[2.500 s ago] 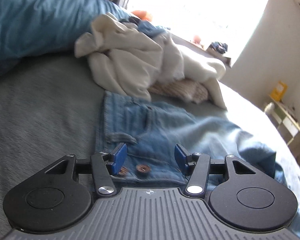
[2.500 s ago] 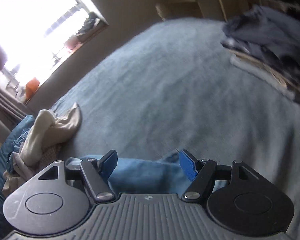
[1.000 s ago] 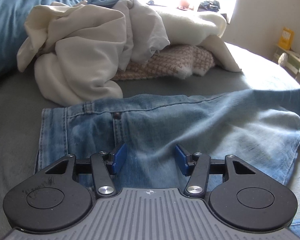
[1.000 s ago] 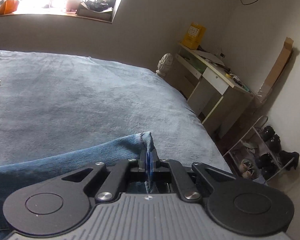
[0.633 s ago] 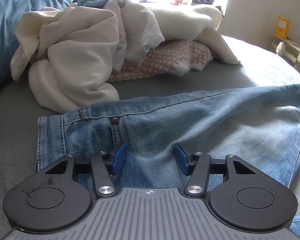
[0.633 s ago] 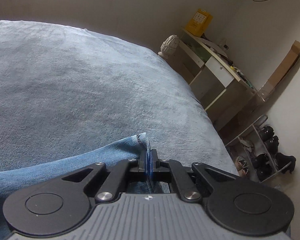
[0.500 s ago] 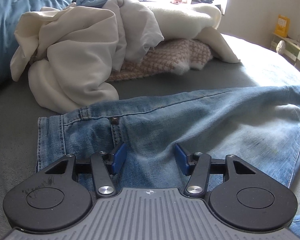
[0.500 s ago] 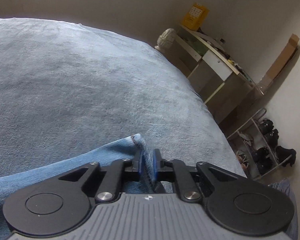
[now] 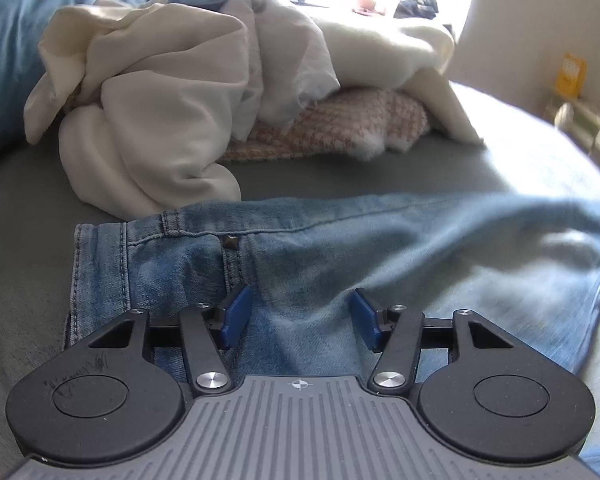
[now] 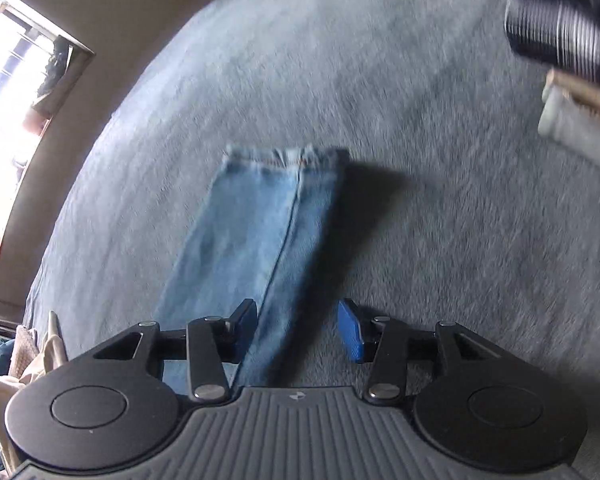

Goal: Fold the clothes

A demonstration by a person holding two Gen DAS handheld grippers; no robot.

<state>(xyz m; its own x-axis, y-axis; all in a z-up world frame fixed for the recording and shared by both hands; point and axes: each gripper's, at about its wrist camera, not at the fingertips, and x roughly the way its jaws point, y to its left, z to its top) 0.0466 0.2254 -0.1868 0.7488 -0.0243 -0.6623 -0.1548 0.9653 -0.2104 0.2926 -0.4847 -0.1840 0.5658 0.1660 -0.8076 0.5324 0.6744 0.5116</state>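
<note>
Both hand-held grippers wide open, over jeans (image 9: 340, 248)

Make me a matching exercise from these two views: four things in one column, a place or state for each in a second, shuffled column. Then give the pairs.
Things
1. jeans
2. cream garments
3. houndstooth knit
4. right gripper

Places or states
A. piled in a crumpled heap
B. open, holding nothing
C. spread flat on the grey bed cover
D. lying under the pale heap

Pairs: 1-C, 2-A, 3-D, 4-B
</note>
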